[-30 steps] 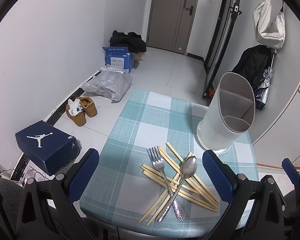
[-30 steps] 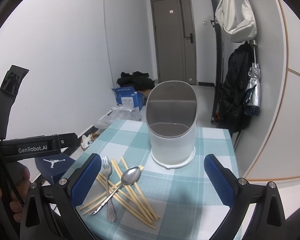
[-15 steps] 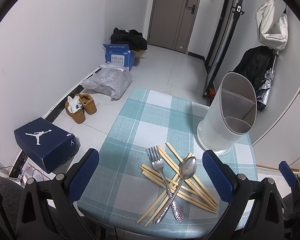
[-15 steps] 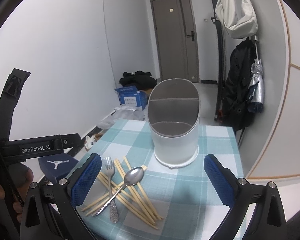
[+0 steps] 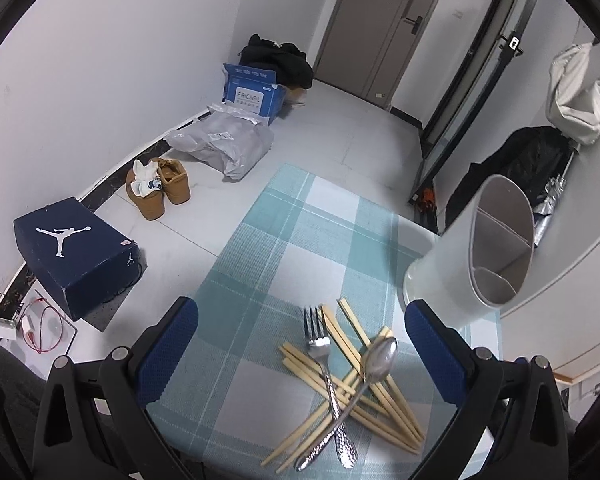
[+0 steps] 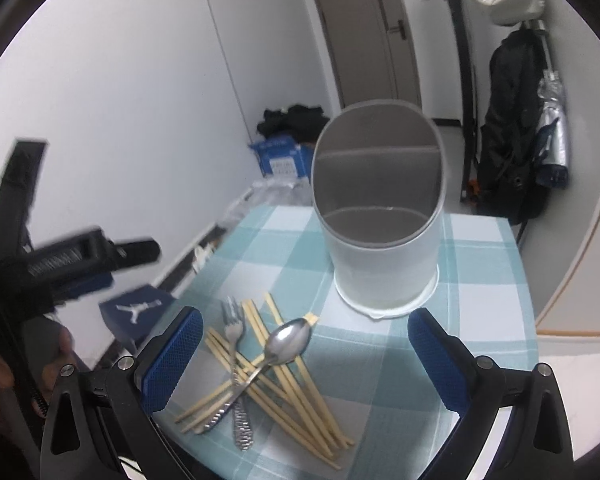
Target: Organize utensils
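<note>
A metal fork [image 5: 323, 360] [image 6: 236, 344], a metal spoon [image 5: 374, 364] [image 6: 286, 344] and several wooden chopsticks [image 5: 384, 396] [image 6: 300, 380] lie crossed in a pile on the teal checked tablecloth [image 5: 284, 248] [image 6: 480, 312]. A white utensil holder [image 5: 472, 256] [image 6: 380, 216] with divided compartments stands behind the pile and looks empty. My left gripper [image 5: 300, 354] is open and empty, above the pile. My right gripper [image 6: 304, 360] is open and empty, just above the pile. The left gripper's body [image 6: 72, 260] shows at the left of the right wrist view.
The table is small; its near and left edges drop to the floor. On the floor at left are a dark shoe box [image 5: 76, 252], brown shoes [image 5: 156, 188], a grey bag [image 5: 228, 144] and a blue box [image 5: 252, 92]. Coats and bags [image 6: 516, 152] hang at right.
Both grippers have moved lower and closer to the pile and the holder. The right wrist view is blurred from motion. Nothing on the table has moved.
</note>
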`<state>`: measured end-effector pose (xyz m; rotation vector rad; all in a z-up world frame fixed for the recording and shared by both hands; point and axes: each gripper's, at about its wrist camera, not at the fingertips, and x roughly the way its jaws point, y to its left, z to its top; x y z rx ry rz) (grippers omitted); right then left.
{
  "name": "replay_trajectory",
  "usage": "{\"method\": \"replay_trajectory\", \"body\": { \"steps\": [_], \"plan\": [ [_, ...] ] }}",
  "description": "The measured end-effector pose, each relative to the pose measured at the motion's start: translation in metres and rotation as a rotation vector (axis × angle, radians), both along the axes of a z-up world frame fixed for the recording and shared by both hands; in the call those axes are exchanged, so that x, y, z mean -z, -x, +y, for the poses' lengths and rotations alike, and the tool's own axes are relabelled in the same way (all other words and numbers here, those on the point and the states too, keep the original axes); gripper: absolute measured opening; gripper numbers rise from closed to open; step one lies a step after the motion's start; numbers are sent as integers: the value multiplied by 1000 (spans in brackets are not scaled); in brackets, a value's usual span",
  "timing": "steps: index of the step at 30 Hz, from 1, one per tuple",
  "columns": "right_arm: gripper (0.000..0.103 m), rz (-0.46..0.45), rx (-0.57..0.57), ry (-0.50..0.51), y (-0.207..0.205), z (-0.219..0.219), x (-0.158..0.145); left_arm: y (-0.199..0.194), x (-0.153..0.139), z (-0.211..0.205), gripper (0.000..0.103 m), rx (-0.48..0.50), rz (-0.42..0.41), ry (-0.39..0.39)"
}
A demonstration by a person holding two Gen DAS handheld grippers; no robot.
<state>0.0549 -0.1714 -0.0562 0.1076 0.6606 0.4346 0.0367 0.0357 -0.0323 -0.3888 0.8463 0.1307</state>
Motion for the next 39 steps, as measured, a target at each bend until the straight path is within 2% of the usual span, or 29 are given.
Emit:
{"method": "replay_trajectory", "body": {
  "steps": [5, 8, 11, 16, 19, 23, 24, 26, 27, 30, 33, 39],
  "plan": [
    [100, 113, -43, 30, -25, 16, 23, -11, 10, 11, 101, -6, 39, 48],
    [88, 185, -65, 46, -39, 23, 40, -18, 14, 16, 101, -13, 67, 42],
    [81, 255, -106, 41, -50, 31, 56, -26, 19, 22, 101, -19, 95, 60],
    [71, 308, -125, 30, -63, 37, 68, -35, 28, 28, 101, -16, 141, 93],
    [60, 343, -128, 24, -70, 37, 76, -38, 34, 29, 101, -8, 165, 102],
    [53, 334, -146, 6, -72, 38, 77, -40, 39, 29, 101, 7, 192, 118],
    [43, 333, -154, -2, -72, 38, 77, -41, 40, 29, 101, 9, 198, 121],
    [35, 337, -164, 2, -72, 40, 78, -42, 42, 29, 101, 13, 207, 124],
    [24, 335, -165, 2, -71, 40, 78, -42, 43, 28, 101, 14, 218, 120],
    [11, 363, -171, -27, -73, 37, 79, -43, 45, 27, 101, 21, 228, 116],
    [6, 361, -163, -64, -76, 32, 77, -45, 47, 25, 101, 37, 242, 111],
    [3, 341, -158, -112, -75, 24, 70, -46, 53, 21, 94, 75, 269, 109]
  ]
}}
